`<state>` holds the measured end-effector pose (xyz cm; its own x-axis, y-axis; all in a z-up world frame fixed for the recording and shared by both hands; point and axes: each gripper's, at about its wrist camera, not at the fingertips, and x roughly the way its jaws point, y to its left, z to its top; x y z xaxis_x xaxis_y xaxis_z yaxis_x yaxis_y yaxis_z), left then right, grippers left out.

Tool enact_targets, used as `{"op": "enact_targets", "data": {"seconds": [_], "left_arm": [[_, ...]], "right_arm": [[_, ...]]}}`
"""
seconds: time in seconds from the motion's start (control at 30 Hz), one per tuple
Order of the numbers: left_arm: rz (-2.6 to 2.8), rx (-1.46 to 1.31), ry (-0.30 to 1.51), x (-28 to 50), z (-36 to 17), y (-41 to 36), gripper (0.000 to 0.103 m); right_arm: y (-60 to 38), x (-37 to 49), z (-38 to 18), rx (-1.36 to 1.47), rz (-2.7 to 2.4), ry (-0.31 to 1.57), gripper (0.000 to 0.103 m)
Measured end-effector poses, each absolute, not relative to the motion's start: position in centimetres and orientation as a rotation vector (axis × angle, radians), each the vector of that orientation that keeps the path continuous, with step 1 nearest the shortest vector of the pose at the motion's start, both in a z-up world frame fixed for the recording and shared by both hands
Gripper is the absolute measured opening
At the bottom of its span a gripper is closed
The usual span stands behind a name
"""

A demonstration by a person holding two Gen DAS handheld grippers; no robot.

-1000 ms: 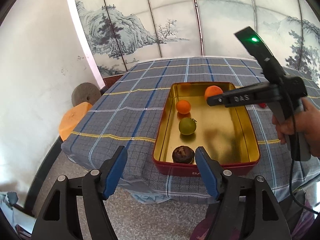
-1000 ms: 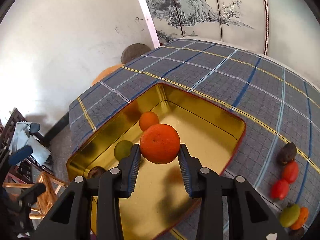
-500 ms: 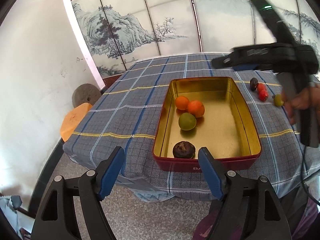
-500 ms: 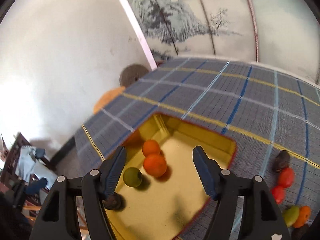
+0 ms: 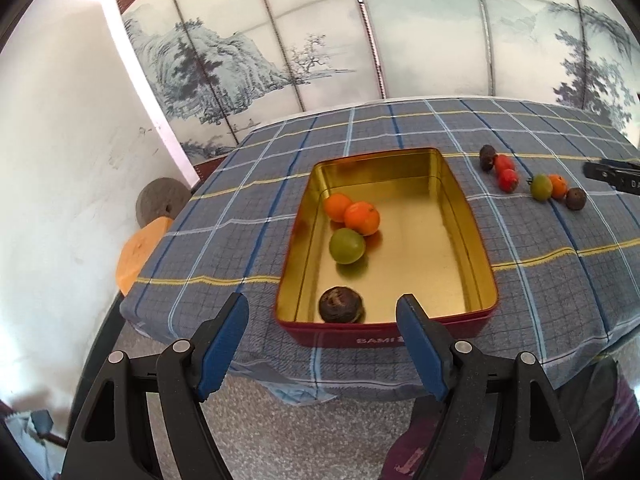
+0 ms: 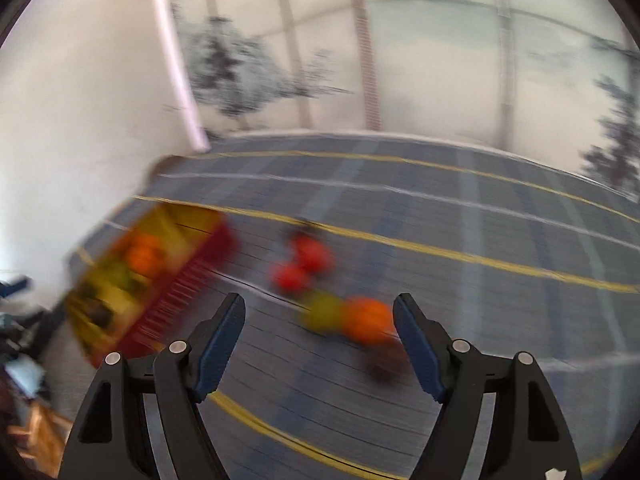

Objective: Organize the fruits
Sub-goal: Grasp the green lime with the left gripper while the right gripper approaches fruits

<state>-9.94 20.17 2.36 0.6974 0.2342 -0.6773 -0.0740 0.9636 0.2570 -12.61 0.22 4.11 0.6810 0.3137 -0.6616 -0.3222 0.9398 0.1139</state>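
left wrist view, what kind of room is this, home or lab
Probably a home, perhaps a dining or sitting area. A table under a blue plaid tablecloth stands before a folding screen painted with an ink landscape, and a gold-lined red tin holds fruit.

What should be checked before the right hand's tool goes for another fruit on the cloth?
1. Right gripper empty, jaws open: ok.
2. Left gripper clear of the work, jaws open: ok.
3. Tin has bare floor for more fruit: ok.
4. Fruit left on the cloth: small orange, green fruit, two red fruits, two dark ones: ok.
5. Target separable: the small orange touches the green fruit: not ok.
6. Right wrist view sharp enough to aim: not ok, blurred.
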Motion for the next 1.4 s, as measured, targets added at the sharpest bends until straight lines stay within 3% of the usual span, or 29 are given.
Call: {"op": "enact_targets", "data": {"seconds": [0.37, 0.6, 0.87, 0.9, 1.07, 1.23, 1.4], "left_arm": [[-0.007, 0.287, 0.811, -7.0, 3.5, 14.1, 0.077], [-0.221, 0.216, 0.862, -1.7, 4.2, 8.9, 0.077], [-0.321, 0.097, 0.943, 5.5, 2.9, 3.9, 0.074], [-0.336, 0.083, 0.954, 6.0, 2.5, 3.4, 0.074], [-0.35, -0.023, 1.047, 9.0, 0.2, 2.2, 0.05], [-0.355, -0.242, 1.139, 11.6, -1.8, 2.8, 0.049], [-0.327, -0.291, 1.176, 12.8, -2.5, 2.0, 0.049]], "right_arm": [[-14.7, -11.2, 0.2, 0.13, 0.013, 0.86, 0.074], [-17.2, -11.5, -1.3, 0.209, 0.033, 0.861, 0.084], [-17.7, -11.9, -1.0, 0.272, 0.094, 0.843, 0.087], [-17.6, -11.8, -1.1, 0.27, 0.099, 0.842, 0.088], [-17.5, -11.8, -1.1, 0.271, 0.122, 0.839, 0.089], [-17.6, -12.0, -1.0, 0.283, 0.147, 0.824, 0.091], [-17.3, -11.9, -1.1, 0.281, 0.169, 0.831, 0.091]]}}
